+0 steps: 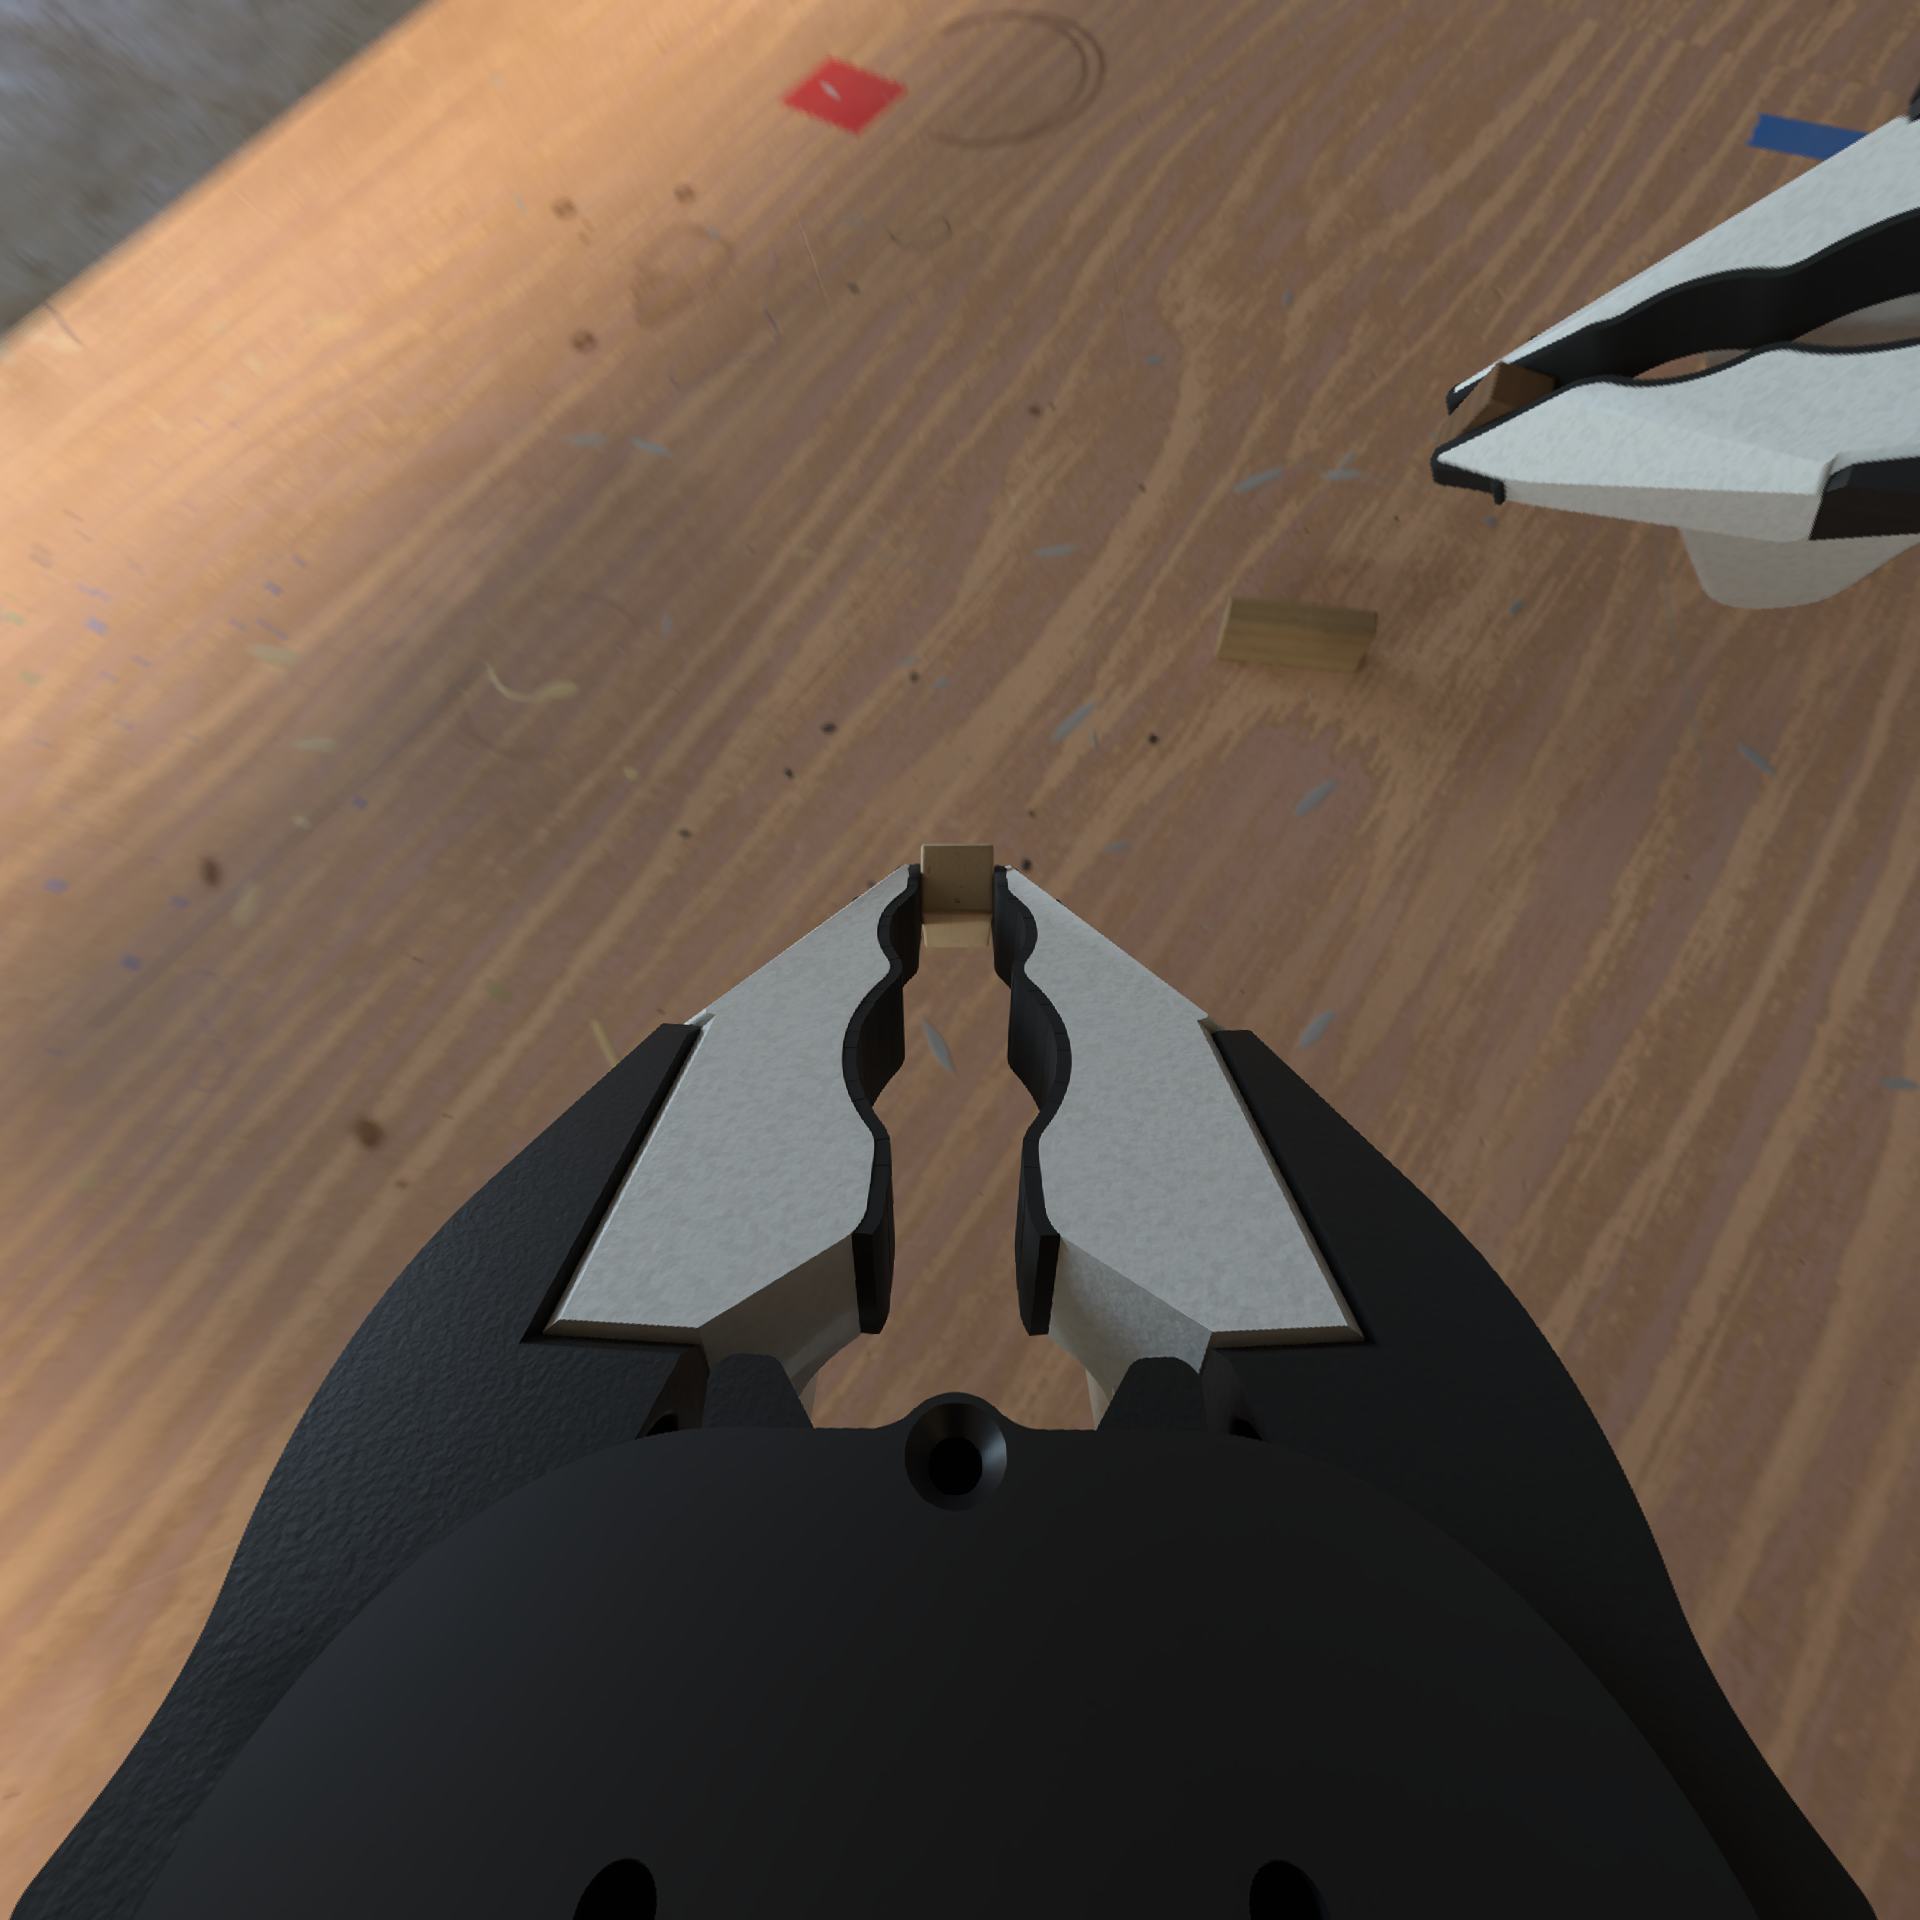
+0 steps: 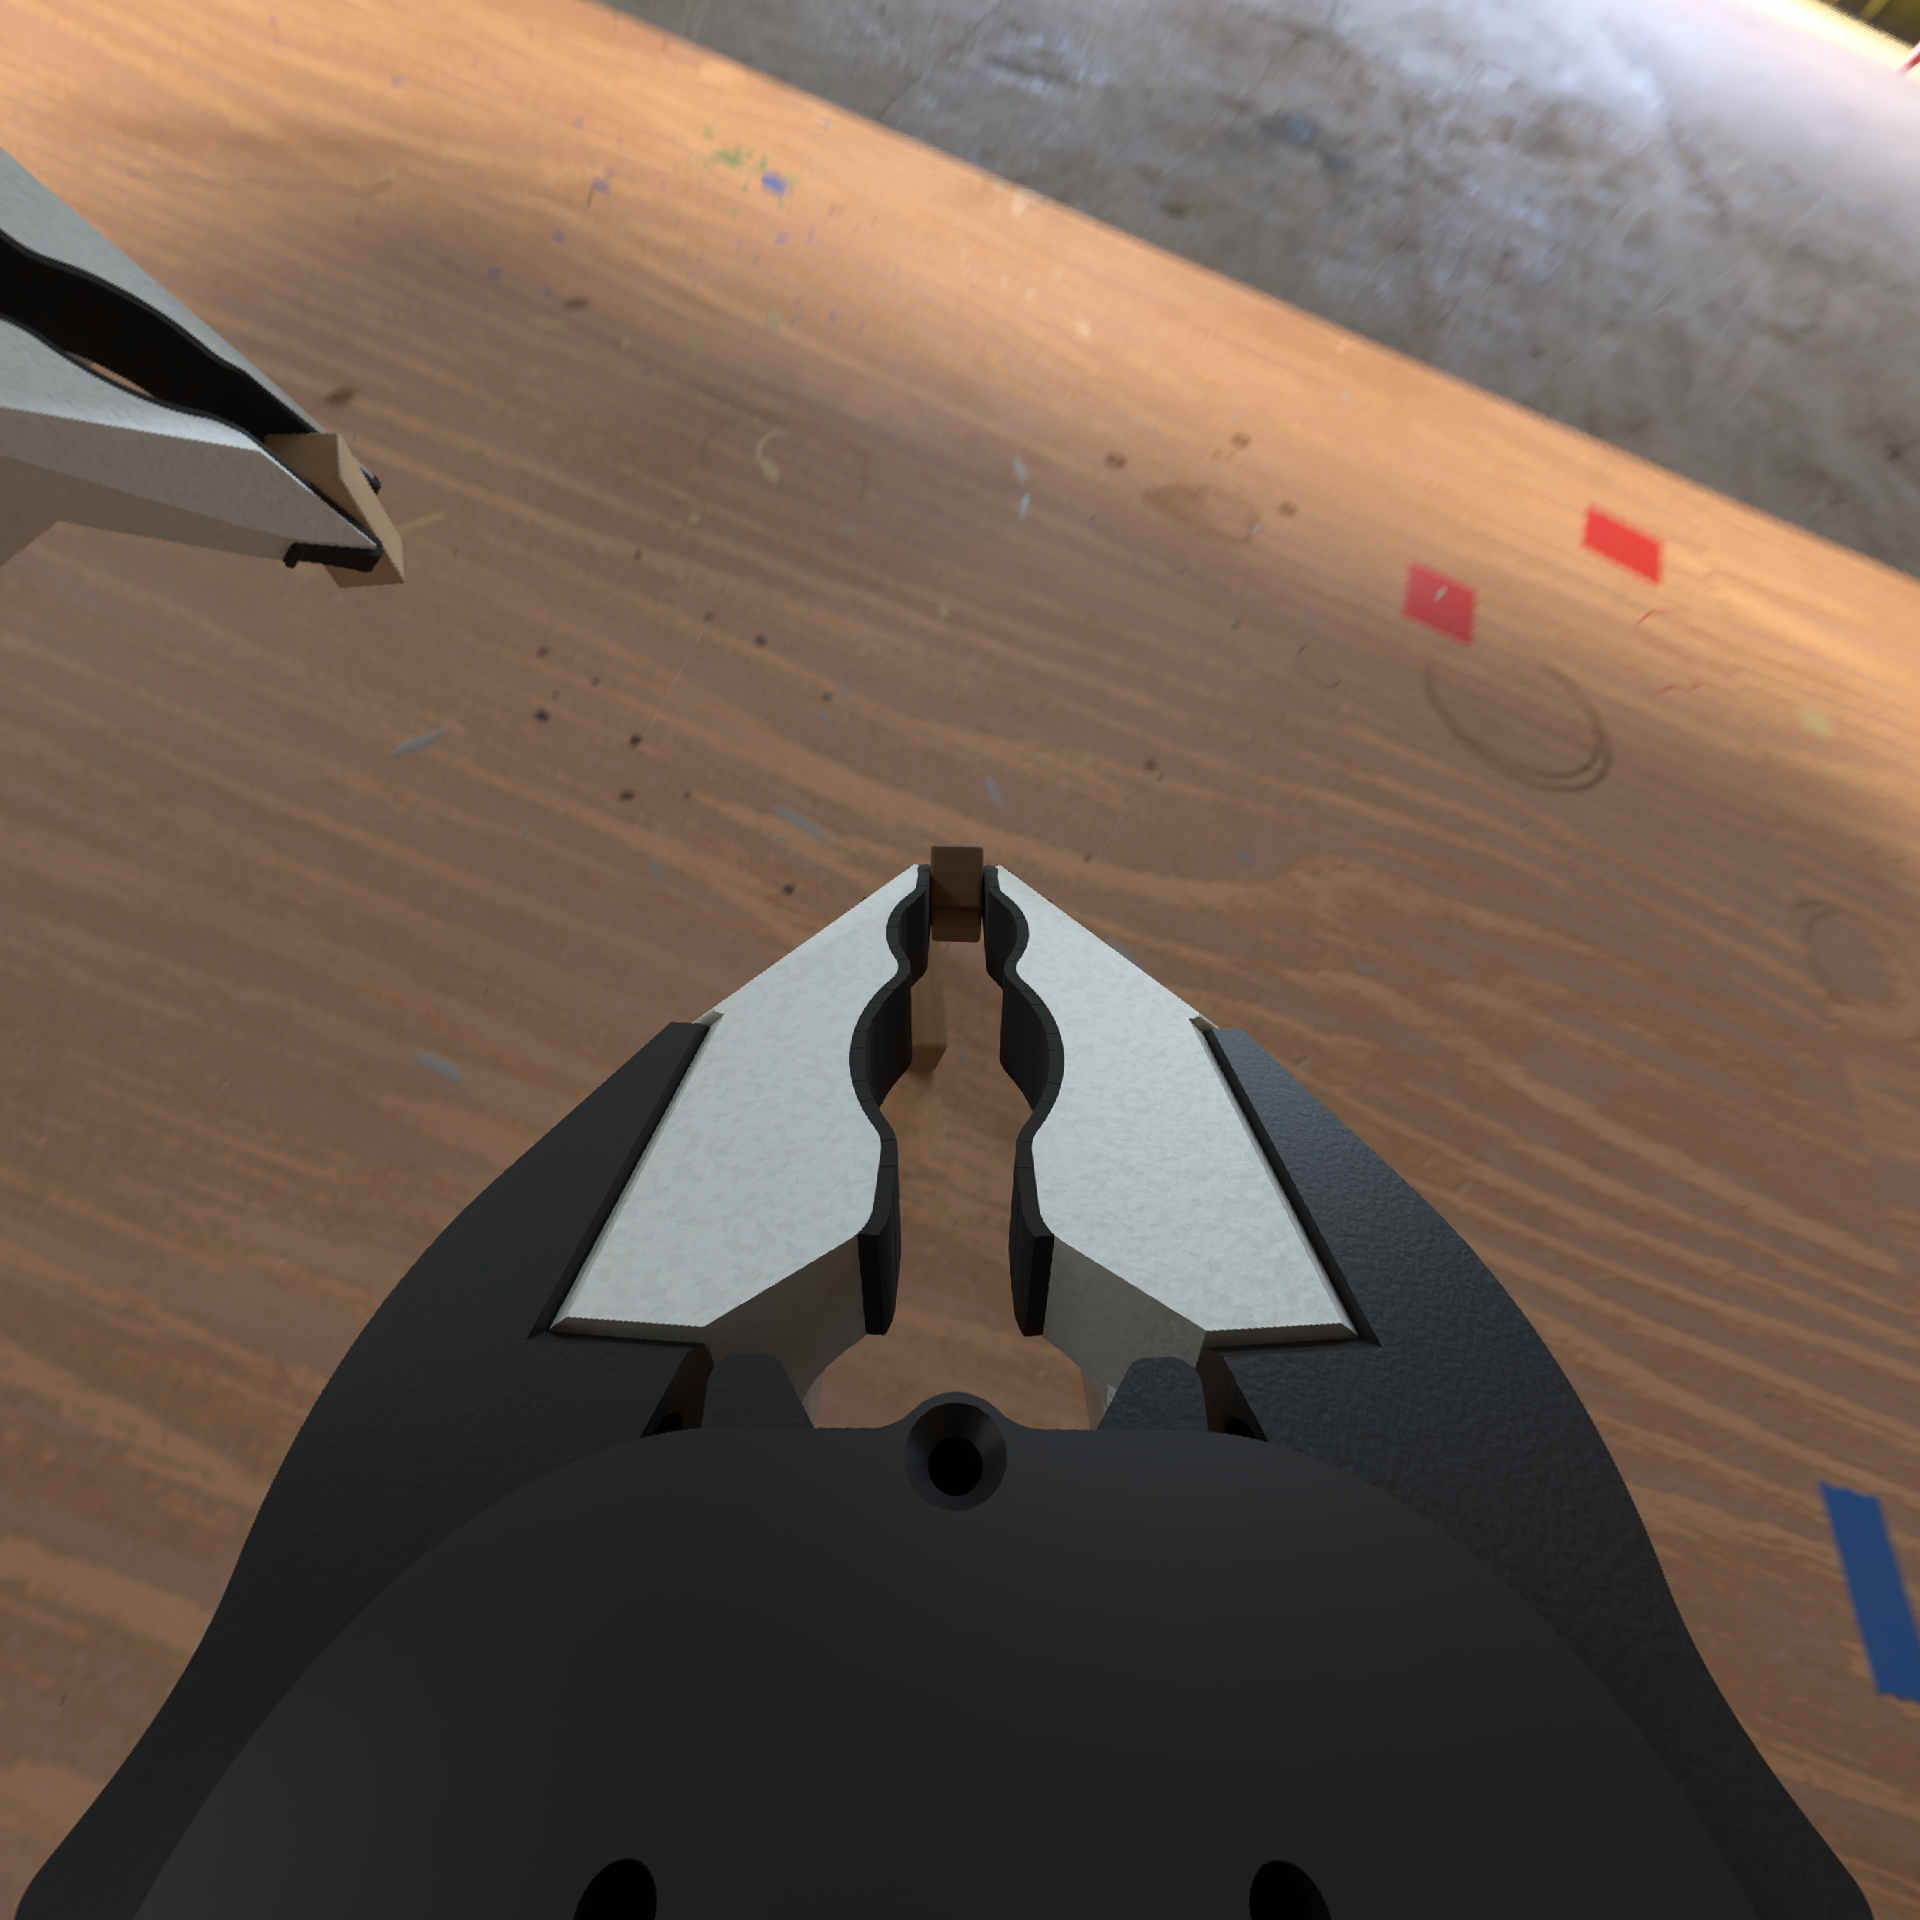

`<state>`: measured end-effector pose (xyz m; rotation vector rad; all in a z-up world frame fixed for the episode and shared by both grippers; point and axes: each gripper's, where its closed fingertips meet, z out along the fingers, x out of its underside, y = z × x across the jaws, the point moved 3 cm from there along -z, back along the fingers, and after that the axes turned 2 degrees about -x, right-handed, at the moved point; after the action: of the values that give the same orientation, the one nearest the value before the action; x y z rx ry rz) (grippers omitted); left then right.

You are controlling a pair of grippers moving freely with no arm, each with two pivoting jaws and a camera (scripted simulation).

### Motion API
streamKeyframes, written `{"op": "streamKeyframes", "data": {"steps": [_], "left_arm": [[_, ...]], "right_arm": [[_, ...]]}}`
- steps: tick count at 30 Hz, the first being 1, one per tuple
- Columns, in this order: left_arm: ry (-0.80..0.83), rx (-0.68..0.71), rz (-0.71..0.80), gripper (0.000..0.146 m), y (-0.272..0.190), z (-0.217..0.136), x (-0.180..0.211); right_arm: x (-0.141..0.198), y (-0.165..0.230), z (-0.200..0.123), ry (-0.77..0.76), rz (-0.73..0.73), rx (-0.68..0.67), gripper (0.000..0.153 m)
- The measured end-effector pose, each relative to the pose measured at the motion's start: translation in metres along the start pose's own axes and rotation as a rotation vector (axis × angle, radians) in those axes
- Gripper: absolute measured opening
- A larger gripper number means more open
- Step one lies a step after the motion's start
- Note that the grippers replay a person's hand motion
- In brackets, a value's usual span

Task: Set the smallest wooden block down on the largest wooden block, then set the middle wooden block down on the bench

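Note:
My left gripper [image 1: 956, 881] is shut on a pale wooden block [image 1: 956, 909], the middle one, and holds it above the bench [image 1: 520, 623]. My right gripper [image 2: 956, 883] is shut on the smallest block [image 2: 956, 896], which is darker brown. The largest block [image 1: 1297, 634] lies flat on the bench, below and to the left of the right gripper [image 1: 1481, 421] in the left wrist view. In the right wrist view a part of it [image 2: 928, 1023] shows between my fingers, beneath the small block. The left gripper [image 2: 348, 525] with its block [image 2: 364, 509] shows at the upper left there.
Red tape squares [image 1: 844, 94] [image 2: 1439, 603] [image 2: 1621, 542] and blue tape strips [image 1: 1792, 135] [image 2: 1875, 1616] are stuck on the bench. The bench's far edge runs diagonally, with grey floor [image 2: 1455, 156] beyond. Ring stains [image 2: 1517, 722] and specks mark the wood.

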<state>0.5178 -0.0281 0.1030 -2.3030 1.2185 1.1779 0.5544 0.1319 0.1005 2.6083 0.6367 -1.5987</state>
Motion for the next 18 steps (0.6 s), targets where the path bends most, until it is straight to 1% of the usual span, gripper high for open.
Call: {"op": "streamKeyframes", "data": {"steps": [2, 4, 8, 11, 16, 18], "left_arm": [[0.028, 0.035, -0.019, 0.012, -0.003, 0.006, 0.012], [0.066, 0.041, -0.003, 0.012, -0.005, 0.014, 0.025], [0.085, 0.003, 0.034, 0.012, -0.003, 0.031, 0.038], [0.079, -0.002, 0.049, 0.012, 0.0, 0.038, 0.041], [0.093, 0.026, 0.047, 0.012, 0.004, 0.048, 0.046], [0.104, 0.045, 0.034, 0.012, 0.004, 0.045, 0.048]], "right_arm": [[0.013, 0.005, 0.004, 0.041, 0.0, -0.03, 0.009], [0.026, 0.009, 0.011, 0.097, -0.021, -0.051, 0.009], [0.04, 0.009, 0.027, 0.132, -0.037, -0.071, 0.009], [0.042, 0.006, 0.036, 0.172, 0.008, -0.119, 0.009], [0.04, 0.001, 0.046, 0.192, 0.111, -0.179, 0.009], [0.041, 0.0, 0.045, 0.203, 0.13, -0.206, 0.013]]}}
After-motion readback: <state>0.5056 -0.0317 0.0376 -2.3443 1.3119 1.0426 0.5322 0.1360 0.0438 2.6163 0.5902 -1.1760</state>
